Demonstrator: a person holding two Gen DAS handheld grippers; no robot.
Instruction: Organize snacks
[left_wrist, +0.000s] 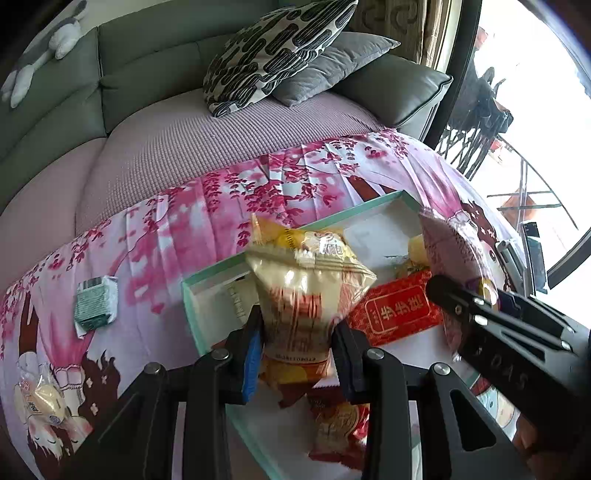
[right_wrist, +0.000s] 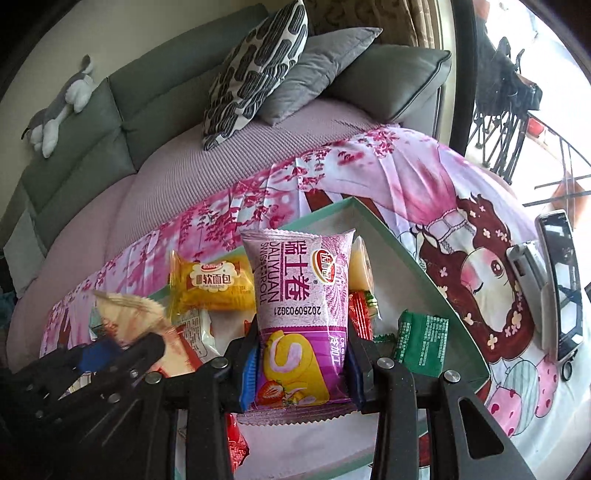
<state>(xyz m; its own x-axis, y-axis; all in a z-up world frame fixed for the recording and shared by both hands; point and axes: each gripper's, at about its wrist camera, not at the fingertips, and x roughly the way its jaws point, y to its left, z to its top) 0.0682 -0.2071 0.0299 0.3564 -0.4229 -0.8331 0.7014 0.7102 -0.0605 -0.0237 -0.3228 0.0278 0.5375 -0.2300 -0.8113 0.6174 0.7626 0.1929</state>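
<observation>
My left gripper (left_wrist: 299, 336) is shut on a cream snack packet (left_wrist: 306, 291) with red-orange print, held above the teal-rimmed white box (left_wrist: 207, 273). My right gripper (right_wrist: 301, 354) is shut on a purple Swiss roll packet (right_wrist: 299, 314), upright over the same box (right_wrist: 406, 251). Each gripper shows in the other's view: the right gripper (left_wrist: 461, 306) with its purple packet (left_wrist: 454, 266), the left gripper (right_wrist: 122, 354) with its cream packet (right_wrist: 129, 314). Inside the box lie a yellow bread packet (right_wrist: 210, 288), a red packet (left_wrist: 397, 312) and a green packet (right_wrist: 421, 343).
The box sits on a pink floral cloth (left_wrist: 221, 192) spread over a sofa. A green packet (left_wrist: 96, 302) and a pale snack (left_wrist: 40, 402) lie loose on the cloth to the left. A phone (right_wrist: 561, 280) rests at the right. Cushions (left_wrist: 280, 48) stand at the back.
</observation>
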